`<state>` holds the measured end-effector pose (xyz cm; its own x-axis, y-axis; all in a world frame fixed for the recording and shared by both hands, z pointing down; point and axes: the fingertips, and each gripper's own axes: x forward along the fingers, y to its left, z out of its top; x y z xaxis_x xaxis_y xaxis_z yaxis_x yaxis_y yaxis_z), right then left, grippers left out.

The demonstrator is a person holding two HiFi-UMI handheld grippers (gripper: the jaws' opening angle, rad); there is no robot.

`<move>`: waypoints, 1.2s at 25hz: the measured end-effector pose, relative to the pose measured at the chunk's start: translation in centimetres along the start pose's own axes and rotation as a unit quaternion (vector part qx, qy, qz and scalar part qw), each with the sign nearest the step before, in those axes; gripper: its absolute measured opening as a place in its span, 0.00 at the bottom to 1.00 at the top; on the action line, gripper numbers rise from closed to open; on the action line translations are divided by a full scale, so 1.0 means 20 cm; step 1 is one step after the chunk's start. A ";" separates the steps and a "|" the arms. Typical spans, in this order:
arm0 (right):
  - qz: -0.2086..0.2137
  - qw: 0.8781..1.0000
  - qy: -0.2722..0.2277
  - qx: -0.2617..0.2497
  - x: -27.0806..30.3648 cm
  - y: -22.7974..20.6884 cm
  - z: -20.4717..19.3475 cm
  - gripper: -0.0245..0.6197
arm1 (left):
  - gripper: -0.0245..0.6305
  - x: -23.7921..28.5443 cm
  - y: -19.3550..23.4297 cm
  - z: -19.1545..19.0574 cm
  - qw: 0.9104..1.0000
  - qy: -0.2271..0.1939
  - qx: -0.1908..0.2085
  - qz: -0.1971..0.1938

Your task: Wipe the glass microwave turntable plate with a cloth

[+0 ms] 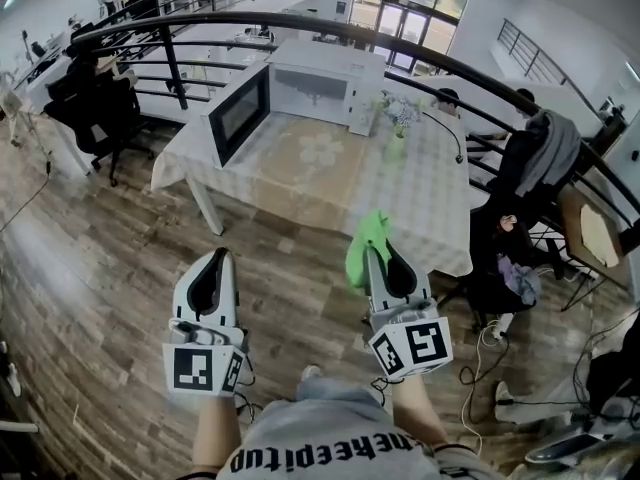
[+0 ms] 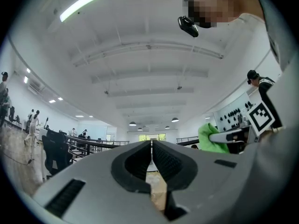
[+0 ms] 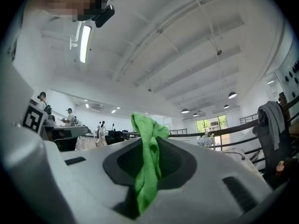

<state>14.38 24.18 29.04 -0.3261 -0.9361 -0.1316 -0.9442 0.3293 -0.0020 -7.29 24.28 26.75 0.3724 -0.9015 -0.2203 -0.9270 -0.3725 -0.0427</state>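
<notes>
One cloth (image 3: 148,157): green and bunched, it was pinched between the jaws of the right gripper (image 1: 380,256); one tuft stood up past the tips and a tail hung down the throat.
Right jaws: pressed together on the cloth, the fabric filling the gap.
Glass plate: it could not be made out; the open cavity of the microwave (image 1: 318,90) was too small in the head view to tell what lay inside.
Left gripper (image 1: 214,262): its jaws were closed to a thin slit with nothing between them.
Hand pose: both grippers were held low before the person's chest, side by side and apart, tips forward toward the table (image 1: 300,183) and tilted upward, so each gripper view looked mostly at the ceiling.
Forearms: bare, reaching forward under the two marker cubes (image 1: 205,366).
Microwave: white, at the far edge of the table, its door (image 1: 240,114) swung open to the left, well apart from both grippers.
Table: covered with a pale patterned cloth, with a small vase of flowers (image 1: 398,133) beside the microwave.
Surroundings: wooden floor (image 1: 100,268) under the grippers and a dark curved railing (image 1: 300,26) behind the table.
</notes>
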 end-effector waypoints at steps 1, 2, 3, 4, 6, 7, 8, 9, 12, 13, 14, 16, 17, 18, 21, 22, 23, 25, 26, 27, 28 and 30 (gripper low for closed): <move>0.004 1.000 0.000 -0.002 0.02 -0.01 0.00 0.12 | 0.06 0.03 0.00 0.00 1.000 -0.002 0.001 0.002; 0.008 1.000 0.000 -0.003 0.05 -0.03 0.00 0.12 | 0.06 0.05 0.00 0.01 1.000 -0.004 0.003 0.005; 0.012 1.000 0.001 -0.003 0.06 -0.05 0.00 0.12 | 0.06 0.08 -0.01 0.01 1.000 -0.006 0.004 0.008; 0.015 1.000 0.002 -0.003 0.08 -0.06 -0.01 0.12 | 0.06 0.10 -0.01 0.01 1.000 -0.008 0.006 0.011; 0.022 1.000 0.003 -0.003 0.10 -0.10 -0.03 0.12 | 0.06 0.14 -0.04 0.00 1.000 -0.012 0.008 0.017; 0.024 1.000 0.004 -0.001 0.11 -0.13 -0.04 0.12 | 0.06 0.16 -0.05 -0.01 1.000 -0.013 0.009 0.018; 0.025 1.000 0.005 0.001 0.12 -0.15 -0.05 0.12 | 0.06 0.17 -0.06 -0.02 1.000 -0.012 0.009 0.019; 0.025 1.000 0.006 0.004 0.14 -0.17 -0.06 0.12 | 0.06 0.19 -0.07 -0.03 1.000 -0.010 0.009 0.018; 0.027 1.000 0.008 0.011 0.18 -0.22 -0.09 0.12 | 0.06 0.26 -0.08 -0.05 1.000 -0.005 0.012 0.014; 0.027 1.000 0.009 0.012 0.20 -0.24 -0.10 0.12 | 0.06 0.29 -0.08 -0.06 1.000 -0.006 0.012 0.013; 0.026 1.000 0.010 0.014 0.22 -0.26 -0.10 0.12 | 0.06 0.32 -0.08 -0.07 1.000 -0.006 0.011 0.011; 0.025 0.999 0.012 0.016 0.28 -0.28 -0.13 0.12 | 0.06 0.38 -0.08 -0.09 1.000 -0.003 0.012 0.005; 0.025 0.999 0.013 0.016 0.31 -0.30 -0.14 0.12 | 0.06 0.41 -0.07 -0.11 1.000 -0.001 0.013 0.003; 0.025 0.999 0.014 0.016 0.35 -0.30 -0.15 0.12 | 0.06 0.44 -0.06 -0.13 1.000 0.001 0.013 0.002; 0.021 1.000 0.013 0.017 0.48 -0.33 -0.17 0.12 | 0.06 0.56 0.02 -0.18 1.000 0.002 0.007 0.002; 0.019 1.000 0.013 0.017 0.52 -0.34 -0.18 0.12 | 0.06 0.60 0.05 -0.19 1.000 0.001 0.006 0.001; 0.018 1.000 0.014 0.016 0.58 -0.35 -0.19 0.12 | 0.06 0.64 0.08 -0.20 1.000 0.000 0.006 0.001; 0.015 1.000 0.014 0.014 0.69 -0.35 -0.20 0.12 | 0.06 0.74 0.16 -0.22 1.000 -0.003 0.005 -0.001; 0.013 1.000 0.013 0.013 0.74 -0.36 -0.19 0.12 | 0.06 0.79 0.19 -0.22 1.000 -0.003 0.004 -0.003; 0.010 1.000 0.012 0.012 0.80 -0.36 -0.19 0.12 | 0.06 0.83 0.23 -0.23 1.000 -0.004 0.003 -0.006; 0.007 1.000 0.012 0.012 0.85 -0.36 -0.19 0.12 | 0.06 0.88 0.26 -0.24 1.000 -0.004 0.003 -0.009; 0.001 1.000 0.011 0.011 0.96 -0.36 -0.19 0.12 | 0.06 0.97 0.34 -0.24 1.000 -0.004 0.002 -0.015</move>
<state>14.71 3.33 30.20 -0.3300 -0.9375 -0.1102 -0.9422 0.3343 -0.0233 -6.23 3.17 26.91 0.3996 -0.8883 -0.2264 -0.9157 -0.3982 -0.0537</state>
